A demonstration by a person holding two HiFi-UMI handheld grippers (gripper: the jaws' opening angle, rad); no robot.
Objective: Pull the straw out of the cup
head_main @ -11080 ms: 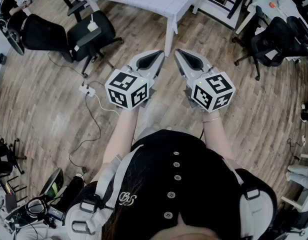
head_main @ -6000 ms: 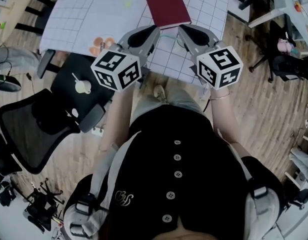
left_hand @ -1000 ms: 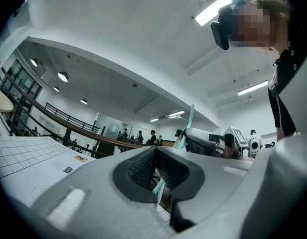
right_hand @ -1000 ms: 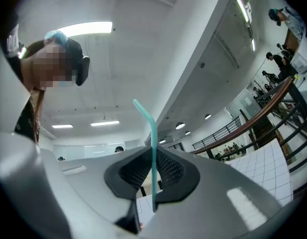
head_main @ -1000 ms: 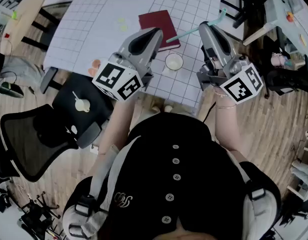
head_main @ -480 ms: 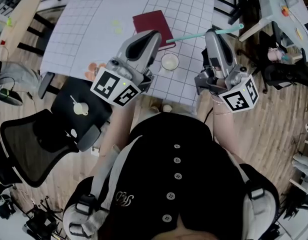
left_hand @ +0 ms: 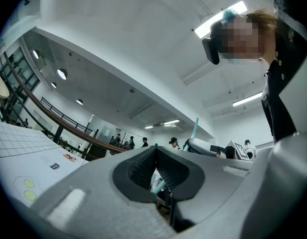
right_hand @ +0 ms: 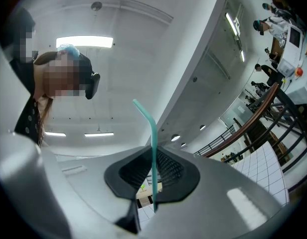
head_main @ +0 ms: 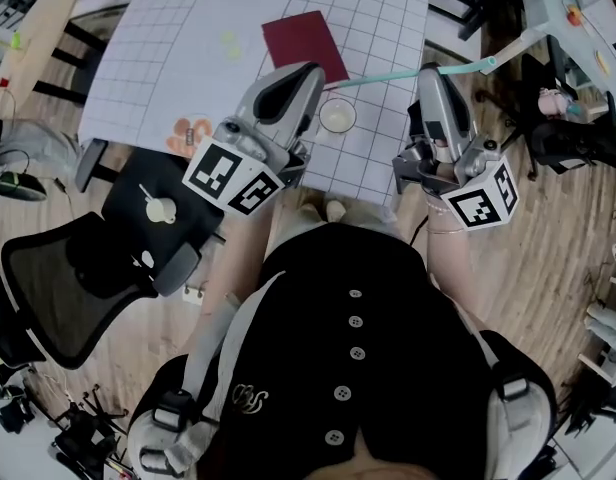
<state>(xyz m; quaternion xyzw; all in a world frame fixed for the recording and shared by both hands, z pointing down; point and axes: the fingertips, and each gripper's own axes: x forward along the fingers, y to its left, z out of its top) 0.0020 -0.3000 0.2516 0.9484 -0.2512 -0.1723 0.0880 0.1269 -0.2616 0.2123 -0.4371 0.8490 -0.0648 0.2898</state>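
Observation:
A small white cup [head_main: 337, 116] stands on the grid-covered table [head_main: 188, 48] near its front edge. My right gripper [head_main: 431, 71] is shut on a teal bendy straw [head_main: 388, 76], which lies almost level above the table. The straw's left end hangs just beyond the cup's rim, and its bent end sticks out past the table's right edge. In the right gripper view the straw [right_hand: 152, 148] runs up between the closed pads. My left gripper [head_main: 310, 73] hovers just left of the cup, jaws together with nothing in them. Its own view shows the straw [left_hand: 195, 128] beside the right gripper [left_hand: 208, 147].
A dark red book [head_main: 305, 43] lies on the table behind the cup. An orange print [head_main: 193, 133] marks the cloth at the left. A black office chair [head_main: 48, 268] and a seat holding a white item [head_main: 160, 209] stand left of me. Another desk [head_main: 578, 18] is at the right.
The right gripper has carried the straw a little to the right, and the straw now lies flatter. The left gripper has hardly moved.

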